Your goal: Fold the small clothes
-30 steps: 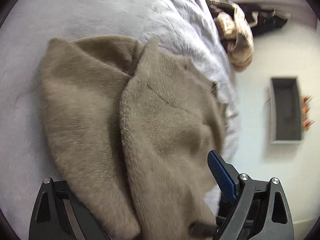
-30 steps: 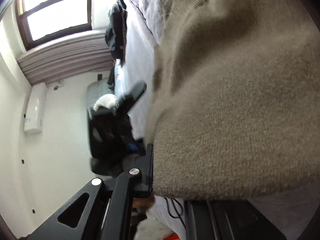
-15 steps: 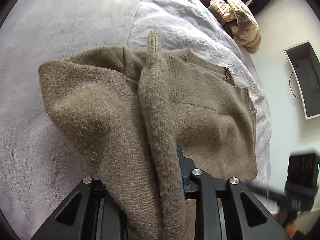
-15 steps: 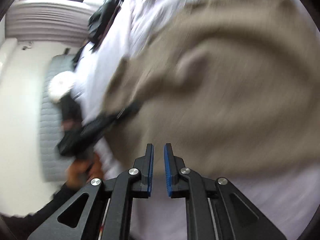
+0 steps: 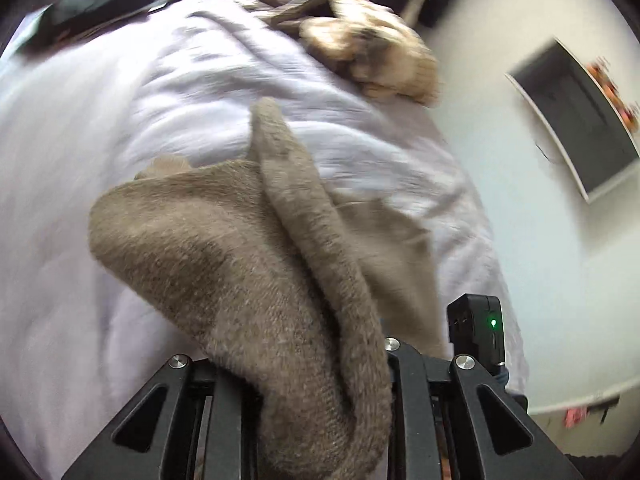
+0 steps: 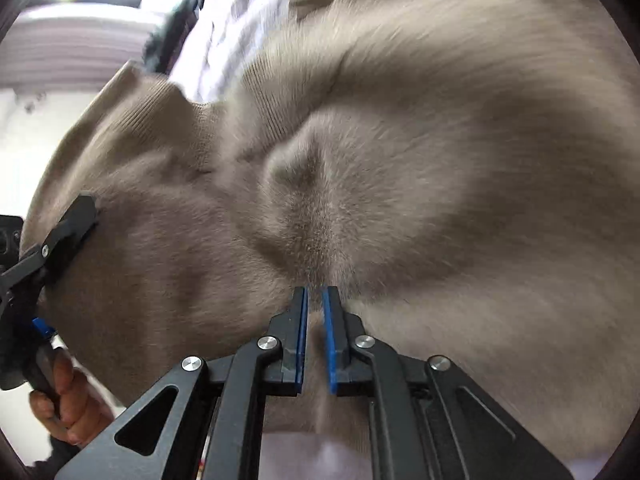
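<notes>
Since a second ago the left gripper (image 5: 304,364) has closed its jaws on a thick fold of the taupe knit sweater (image 5: 248,280) and lifted it off the bed (image 5: 160,92). The right gripper (image 6: 315,296) pinches a peak of the same sweater (image 6: 400,160), its blue pads nearly together on the fabric. Beyond, a striped beige garment (image 5: 380,56) lies by the bed's far edge, and a dark tray (image 5: 576,116) sits on the floor.

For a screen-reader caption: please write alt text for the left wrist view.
The left gripper is clamped on a bunched fold of a taupe knitted sweater, which trails onto a pale lilac bedsheet. Other clothes lie blurred at the bed's far edge.
</notes>
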Demonstrator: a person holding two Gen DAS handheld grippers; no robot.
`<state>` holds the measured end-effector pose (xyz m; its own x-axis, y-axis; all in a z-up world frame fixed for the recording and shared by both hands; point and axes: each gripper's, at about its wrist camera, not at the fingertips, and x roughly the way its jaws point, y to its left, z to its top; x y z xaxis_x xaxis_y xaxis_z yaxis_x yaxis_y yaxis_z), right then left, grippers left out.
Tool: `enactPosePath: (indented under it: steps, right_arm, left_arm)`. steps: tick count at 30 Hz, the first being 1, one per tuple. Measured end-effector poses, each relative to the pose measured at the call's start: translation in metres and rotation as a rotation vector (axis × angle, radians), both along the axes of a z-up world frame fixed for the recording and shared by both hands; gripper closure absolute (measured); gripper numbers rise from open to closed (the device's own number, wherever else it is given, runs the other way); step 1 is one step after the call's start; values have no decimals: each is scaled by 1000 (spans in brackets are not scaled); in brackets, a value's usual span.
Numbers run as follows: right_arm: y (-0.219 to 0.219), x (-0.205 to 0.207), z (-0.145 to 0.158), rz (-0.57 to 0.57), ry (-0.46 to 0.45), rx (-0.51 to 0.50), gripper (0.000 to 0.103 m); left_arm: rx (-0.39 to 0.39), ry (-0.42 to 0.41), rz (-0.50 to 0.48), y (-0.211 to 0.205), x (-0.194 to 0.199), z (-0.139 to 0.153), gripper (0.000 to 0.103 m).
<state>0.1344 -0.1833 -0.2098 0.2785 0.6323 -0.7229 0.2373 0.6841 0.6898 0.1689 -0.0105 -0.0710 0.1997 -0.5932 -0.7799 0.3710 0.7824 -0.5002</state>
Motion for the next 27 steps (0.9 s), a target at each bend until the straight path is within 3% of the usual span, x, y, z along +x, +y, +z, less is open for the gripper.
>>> enactPosePath:
  steps: [3, 6, 9, 13, 15, 17, 18, 20, 23, 25, 27]
  right_arm:
    - [-53, -29, 21, -117, -78, 56, 92]
    - [-102, -51, 21, -219, -104, 99, 92]
    - [-137, -64, -5, -282, -39, 167, 89]
    - [-154, -73, -31, -325, -2, 261, 89]
    - [-157, -76, -34, -334, -11, 284, 89]
    - [-161, -77, -37, -347, -22, 317, 89]
    - [-164, -79, -39, -359, -25, 343, 89]
    - [-178, -80, -44, -387, -33, 391, 87]
    - [-185, -81, -44, -431, -36, 433, 84]
    - [-181, -83, -44, -471, -53, 482, 83]
    - [-192, -94, -46, -516, -70, 535, 72]
  left_arm:
    - [1, -21, -110, -63, -5, 7, 79]
    - [48, -8, -214, -125, -14, -9, 79]
    - [186, 2, -248, -162, -27, -34, 79]
    - [237, -46, -245, -164, -41, -31, 77]
    - [253, -79, -242, -160, -44, -21, 67]
    - [256, -145, -223, -154, -46, -5, 28]
    - [250, -184, -215, -152, -48, 3, 21]
    - [240, -257, -221, -154, -49, 17, 19]
    - [254, -293, -206, -153, -50, 28, 19]
    - [237, -288, -156, -143, -48, 34, 19]
    - [226, -259, -74, -125, -41, 36, 19]
